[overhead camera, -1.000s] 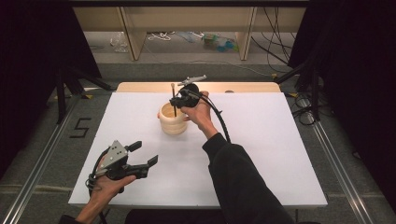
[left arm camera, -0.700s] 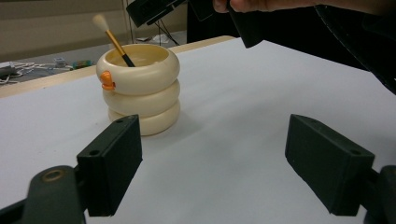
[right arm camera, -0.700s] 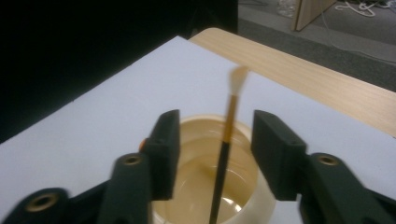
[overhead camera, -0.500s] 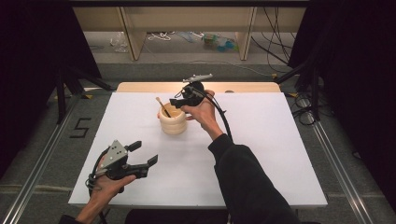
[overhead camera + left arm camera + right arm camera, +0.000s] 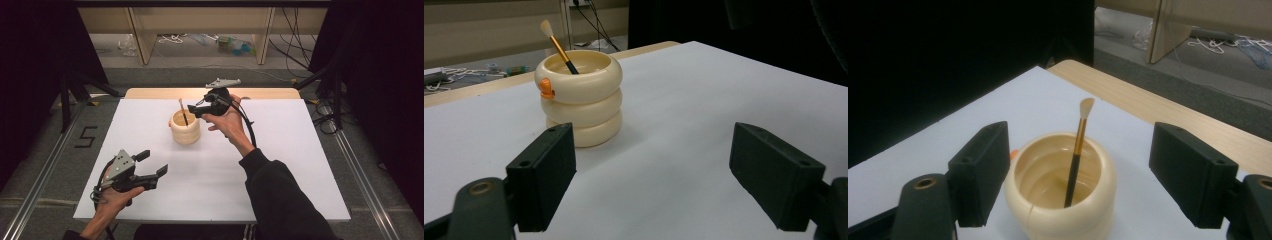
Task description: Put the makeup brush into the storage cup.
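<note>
Your left gripper [image 5: 150, 172] hangs low with jaws spread and empty, the ringed pot [image 5: 580, 97] well ahead of them. Your right gripper [image 5: 196, 111] has jaws spread over the pot; the brush [image 5: 1077, 152] stands between them, apparently just released. Next probably calls for backing away. The brush leans bristles-up, long axis near upright.

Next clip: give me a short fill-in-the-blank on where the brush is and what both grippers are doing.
1. The brush stands in the cream ____.
2. Its bristles point ____.
3. The right gripper, beside the holder, has its jaws ____.
4. The left gripper holds ____.

Missing words: holder; up; open; nothing
</note>
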### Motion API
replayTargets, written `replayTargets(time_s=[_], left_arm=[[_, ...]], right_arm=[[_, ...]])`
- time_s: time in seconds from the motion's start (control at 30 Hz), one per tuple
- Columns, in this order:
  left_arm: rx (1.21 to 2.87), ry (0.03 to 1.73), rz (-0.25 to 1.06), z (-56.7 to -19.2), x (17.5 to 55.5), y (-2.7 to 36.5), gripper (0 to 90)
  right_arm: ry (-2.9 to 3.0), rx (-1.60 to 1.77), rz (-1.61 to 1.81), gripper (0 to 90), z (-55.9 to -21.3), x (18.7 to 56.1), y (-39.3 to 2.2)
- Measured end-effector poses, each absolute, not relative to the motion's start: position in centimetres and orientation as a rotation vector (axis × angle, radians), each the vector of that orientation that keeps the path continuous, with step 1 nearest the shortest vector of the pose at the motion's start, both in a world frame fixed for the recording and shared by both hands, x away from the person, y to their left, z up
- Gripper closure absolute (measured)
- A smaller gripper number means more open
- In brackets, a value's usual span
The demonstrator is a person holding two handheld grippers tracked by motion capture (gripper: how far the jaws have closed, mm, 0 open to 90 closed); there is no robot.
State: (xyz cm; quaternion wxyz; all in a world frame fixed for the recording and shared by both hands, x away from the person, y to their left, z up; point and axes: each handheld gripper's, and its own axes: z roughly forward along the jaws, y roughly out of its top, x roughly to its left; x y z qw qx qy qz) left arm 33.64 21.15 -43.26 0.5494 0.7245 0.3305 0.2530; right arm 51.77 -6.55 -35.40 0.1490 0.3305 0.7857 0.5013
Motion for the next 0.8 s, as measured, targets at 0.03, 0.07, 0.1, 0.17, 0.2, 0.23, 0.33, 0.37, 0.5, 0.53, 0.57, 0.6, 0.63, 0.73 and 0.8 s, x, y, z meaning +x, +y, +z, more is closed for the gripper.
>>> replayTargets(time_s=[0.03, 0.07, 0.1, 0.17, 0.2, 0.23, 0.33, 0.37, 0.5, 0.53, 0.57, 0.6, 0.63, 0.73, 0.8], left_arm=[[1.712, 0.786, 0.598, -43.3, 33.6, 21.1, 18.4], [1.710, 0.789, 0.598, -43.3, 33.6, 21.1, 18.5], [1.711, 0.786, 0.600, -43.3, 33.7, 21.2, 18.4], [1.713, 0.787, 0.605, -43.2, 33.7, 21.2, 18.4], [1.697, 0.837, 0.584, -43.3, 33.4, 21.1, 18.4], [1.703, 0.808, 0.602, -43.2, 33.6, 21.3, 18.4], [1.702, 0.799, 0.611, -43.1, 33.7, 21.5, 18.4], [1.682, 0.846, 0.585, -43.2, 33.5, 21.4, 18.4], [1.683, 0.850, 0.578, -43.2, 33.4, 21.5, 18.4], [1.678, 0.856, 0.572, -43.2, 33.4, 21.5, 18.4], [1.676, 0.859, 0.565, -43.2, 33.4, 21.5, 18.4], [1.675, 0.846, 0.572, -43.2, 33.5, 21.5, 18.3], [1.677, 0.852, 0.586, -43.2, 33.5, 21.6, 18.3], [1.687, 0.818, 0.600, -43.2, 33.7, 21.7, 17.6], [1.682, 0.826, 0.597, -43.2, 33.7, 21.7, 17.6]], right_arm=[[2.253, 0.934, 1.443, 23.4, -35.2, 51.5, -6.8], [2.244, 0.918, 1.458, 23.1, -35.1, 51.2, -7.0], [2.239, 0.913, 1.460, 22.6, -34.9, 50.9, -7.2], [2.232, 0.900, 1.486, 22.0, -34.6, 50.3, -7.7], [2.222, 0.892, 1.497, 21.7, -34.4, 49.8, -8.2], [2.222, 0.892, 1.497, 21.7, -34.4, 49.8, -8.2], [2.212, 0.878, 1.516, 21.3, -34.2, 48.8, -9.0], [2.212, 0.878, 1.516, 21.3, -34.2, 48.8, -9.0], [2.199, 0.868, 1.523, 20.7, -34.1, 47.8, -9.9], [2.193, 0.856, 1.521, 21.0, -34.1, 47.5, -10.2], [2.191, 0.841, 1.510, 20.9, -34.1, 47.3, -10.5], [2.194, 0.835, 1.497, 20.5, -34.2, 47.0, -10.7], [2.197, 0.832, 1.498, 20.4, -34.2, 46.8, -11.0], [2.189, 0.829, 1.501, 20.2, -34.3, 46.1, -11.8], [2.176, 0.819, 1.507, 19.8, -34.4, 45.8, -12.4]])
